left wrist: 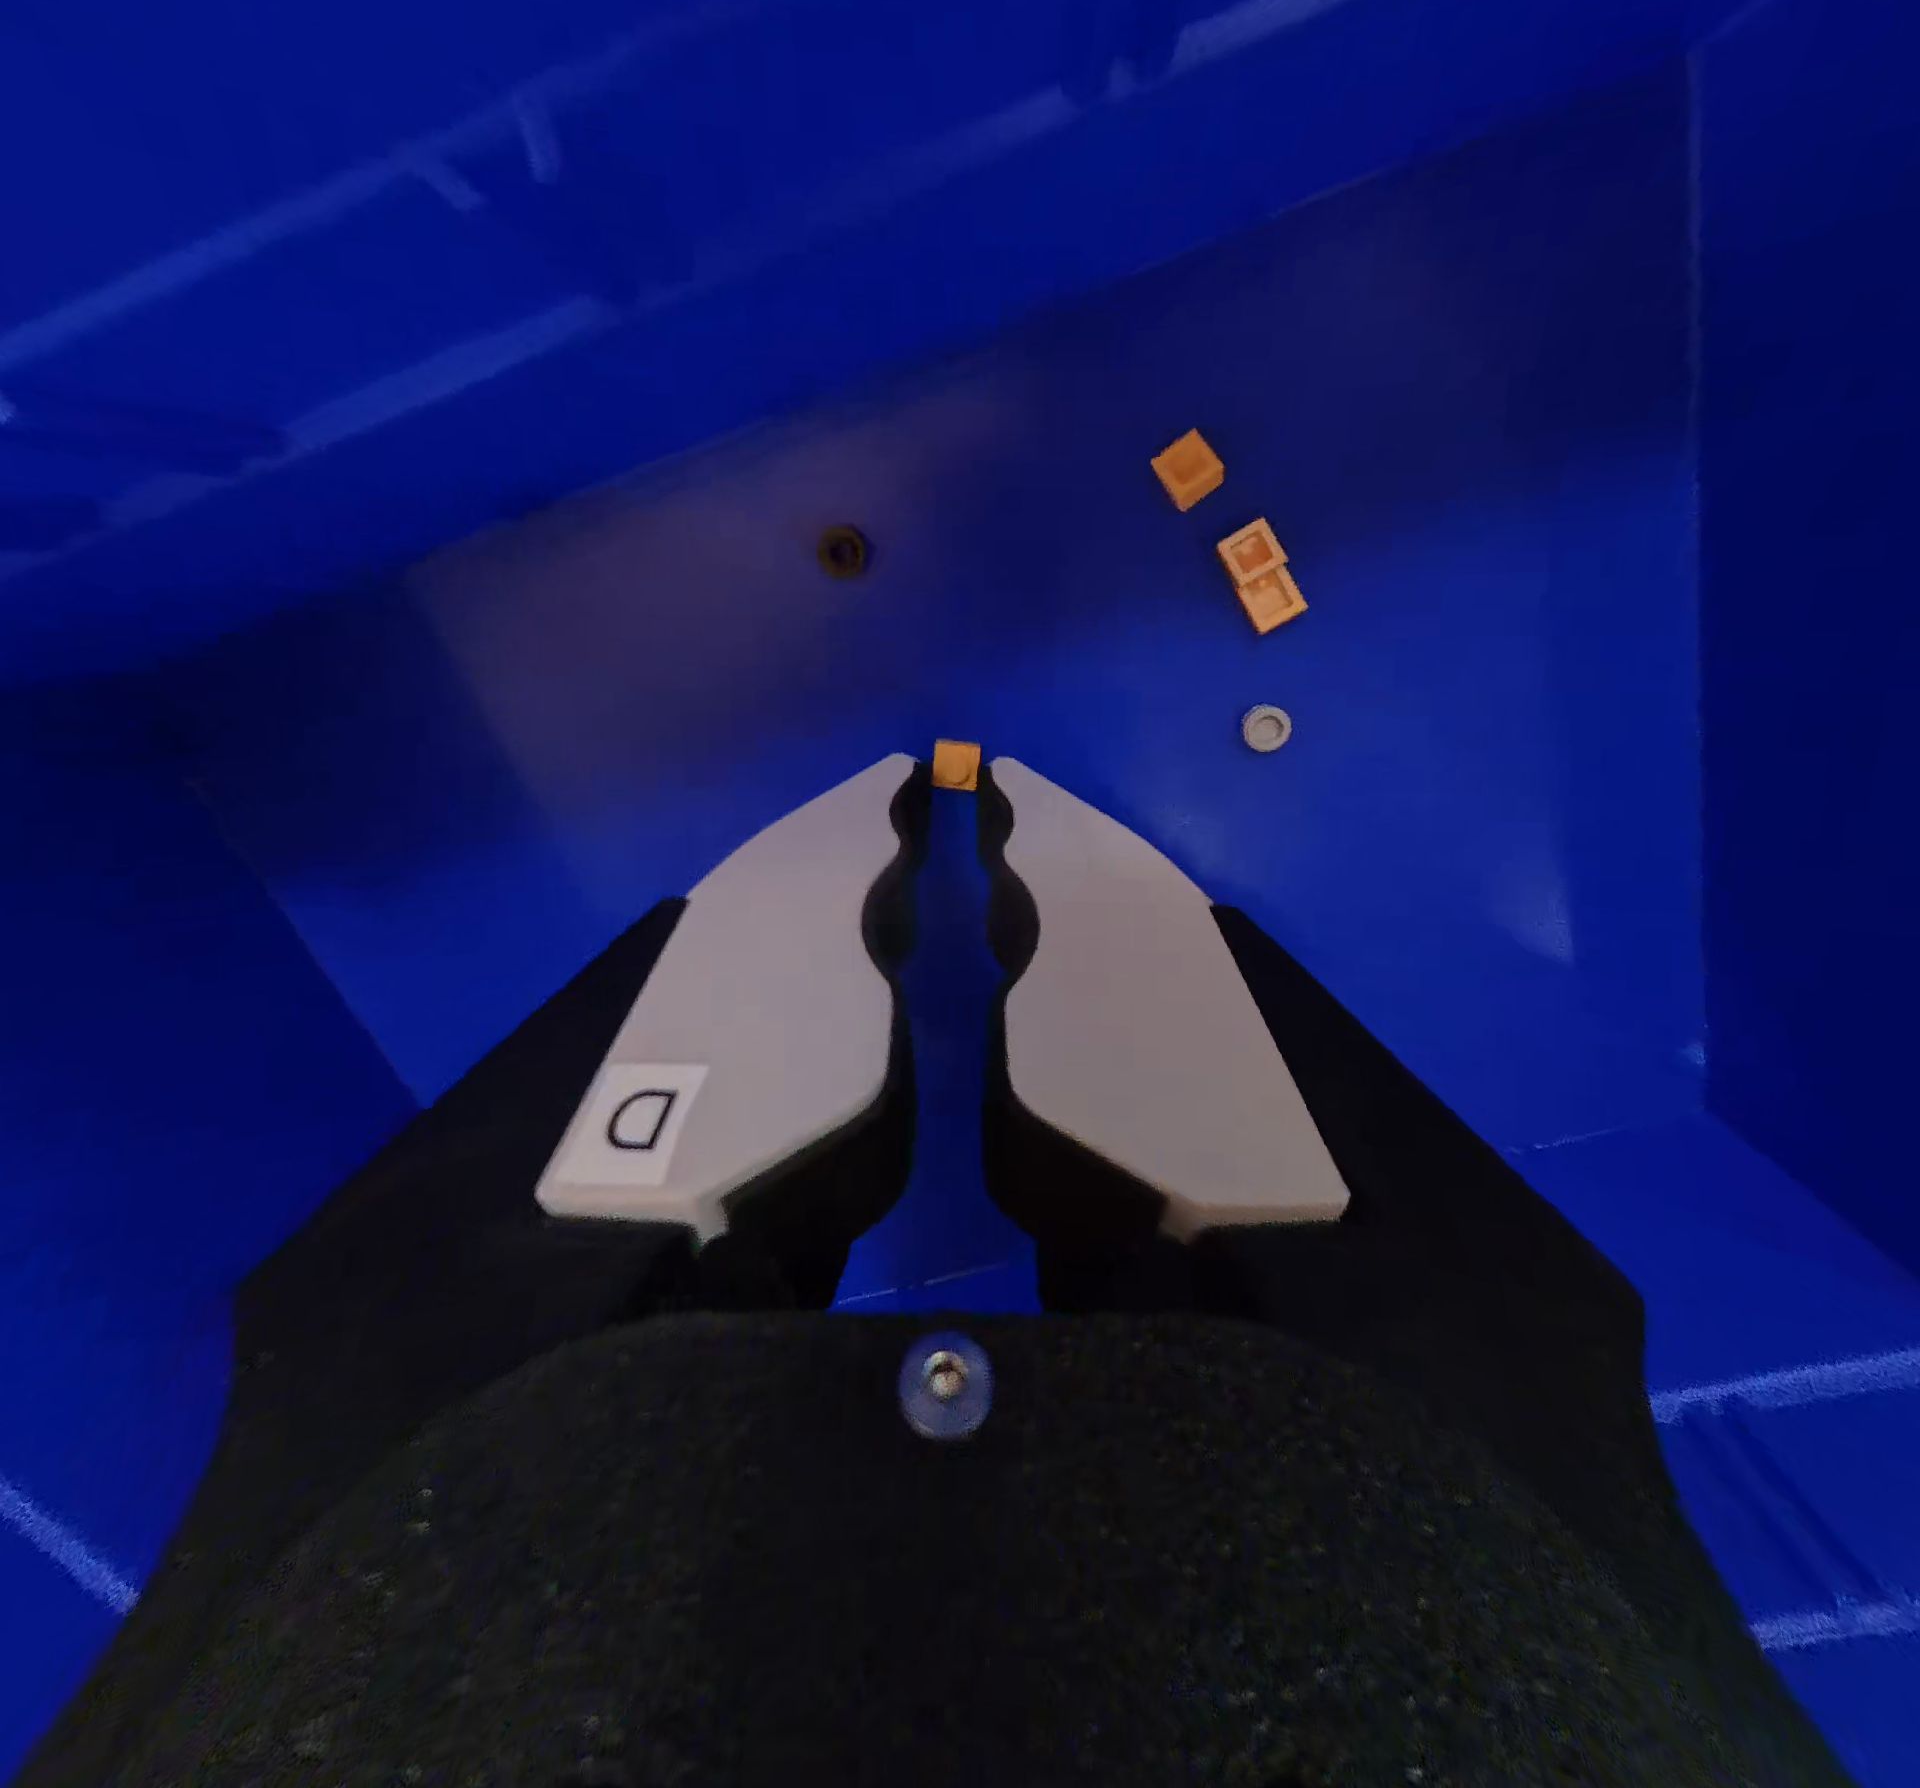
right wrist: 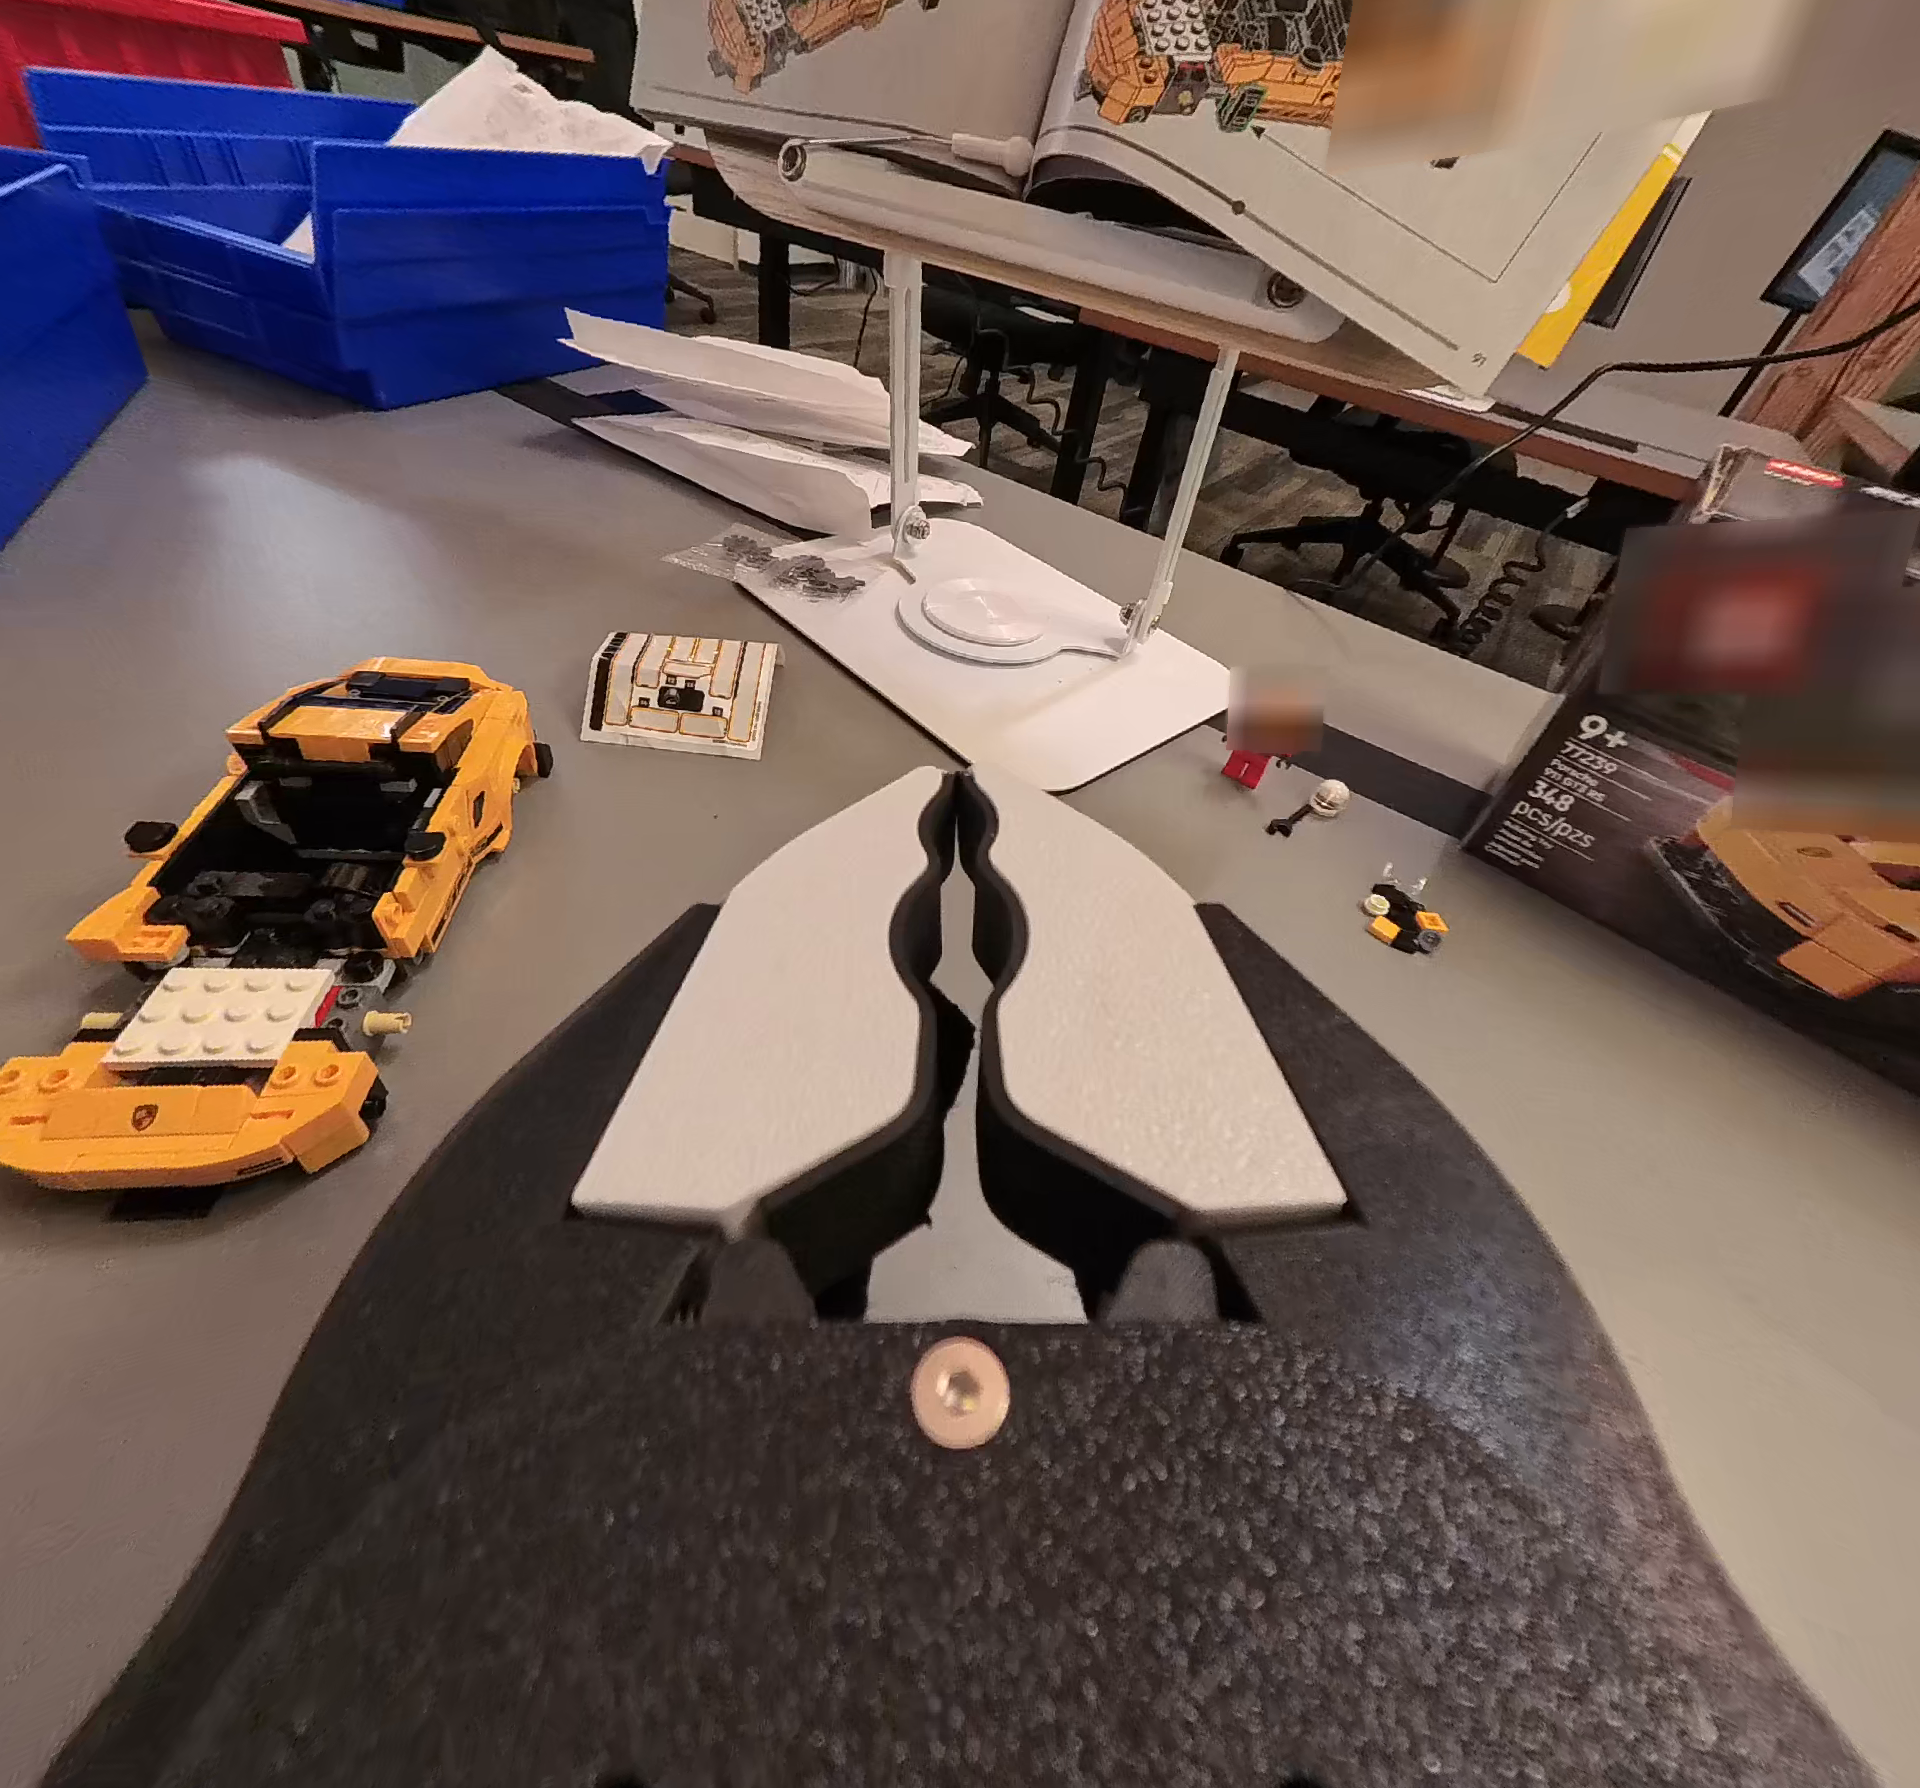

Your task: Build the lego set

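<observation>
Black textured housing fills the bottom of both wrist views, with pale fingers running forward from it. Inside a blue bin, the left gripper has its tips nearly together around a small orange brick; it looks pinched between them, though whether it is lifted off the floor I cannot tell. Further in lie three more orange pieces, two of them touching, a grey round stud and a dark round piece.

That brick is, I judge, very light, rigid and smooth-sided, so it could twist or pop out of a skewed pinch; taking it square on two opposite flat faces seems safest.

Only the right wrist view shows the bench: the right gripper, its fingers closed on nothing, hangs over the grey table. To its left sits the part-built orange car, with a sticker sheet beyond it, an open instruction book on a white stand, and the set's box at right. The bin's contents appear only in the left view
</observation>
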A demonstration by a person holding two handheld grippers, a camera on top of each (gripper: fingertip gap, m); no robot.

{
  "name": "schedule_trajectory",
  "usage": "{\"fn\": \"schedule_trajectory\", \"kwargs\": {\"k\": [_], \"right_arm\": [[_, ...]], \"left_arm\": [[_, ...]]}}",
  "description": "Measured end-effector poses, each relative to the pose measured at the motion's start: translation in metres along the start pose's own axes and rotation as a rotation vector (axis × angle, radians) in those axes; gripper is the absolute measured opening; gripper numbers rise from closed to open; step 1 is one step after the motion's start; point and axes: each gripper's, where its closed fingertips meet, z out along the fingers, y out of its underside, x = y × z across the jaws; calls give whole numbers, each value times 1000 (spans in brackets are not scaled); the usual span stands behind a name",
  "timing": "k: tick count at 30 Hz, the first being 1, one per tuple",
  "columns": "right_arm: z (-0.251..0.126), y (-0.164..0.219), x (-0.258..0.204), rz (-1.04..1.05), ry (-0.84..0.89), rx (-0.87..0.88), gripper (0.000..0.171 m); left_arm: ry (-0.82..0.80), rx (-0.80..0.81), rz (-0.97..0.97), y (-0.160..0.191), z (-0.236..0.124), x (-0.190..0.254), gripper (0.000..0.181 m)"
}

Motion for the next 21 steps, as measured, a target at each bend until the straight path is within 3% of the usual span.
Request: {"fn": "schedule_trajectory", "kwargs": {"k": [4,9,12,16,21], "right_arm": [[-1,-2,0,1,-4,5,0],[-1,-2,-2,2,-13,5,0],[-3,-5,-4,-3,-19,15,0],[-5,-8,-5,-4,-28,23,0],[-7,-10,-7,-14,-44,27,0]], "left_arm": [[-23,6,5,-8,-11,7,10],[-107,263,171,-87,-77,76,8],[-81,357,302,-133,-89,142,8],[61,369,438,-174,-54,226,8],[184,306,472,-197,9,272,7]]}}
